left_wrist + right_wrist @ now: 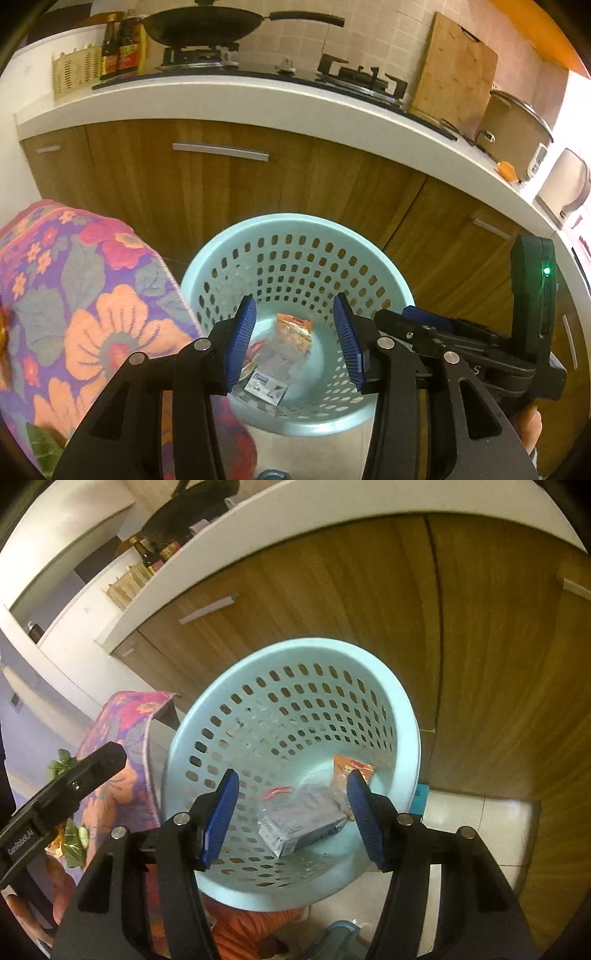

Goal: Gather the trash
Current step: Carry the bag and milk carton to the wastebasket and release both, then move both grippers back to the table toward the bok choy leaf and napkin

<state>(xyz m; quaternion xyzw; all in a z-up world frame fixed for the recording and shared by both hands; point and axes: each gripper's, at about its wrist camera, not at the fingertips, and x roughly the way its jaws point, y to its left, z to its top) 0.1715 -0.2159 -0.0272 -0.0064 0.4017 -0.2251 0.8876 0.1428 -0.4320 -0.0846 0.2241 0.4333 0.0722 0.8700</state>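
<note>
A light-blue perforated wastebasket (258, 236) stands on the floor before the wooden cabinets; it also shows in the right wrist view (236, 672). Inside lie an orange snack wrapper (295, 326), a grey-blue carton (303, 821) and small printed packets (264, 386). My left gripper (295, 341) is open and empty above the basket mouth. My right gripper (291, 819) is open and empty over the basket too. The right gripper's black body (480, 332) shows at the right of the left wrist view.
A floral cloth-covered surface (74, 295) stands left of the basket, with vegetable scraps (70, 834) on it. Wooden cabinets (221, 184) and a white counter (258, 99) with a wok, bottles, cutting board and rice cooker lie behind. The floor is white tile (472, 834).
</note>
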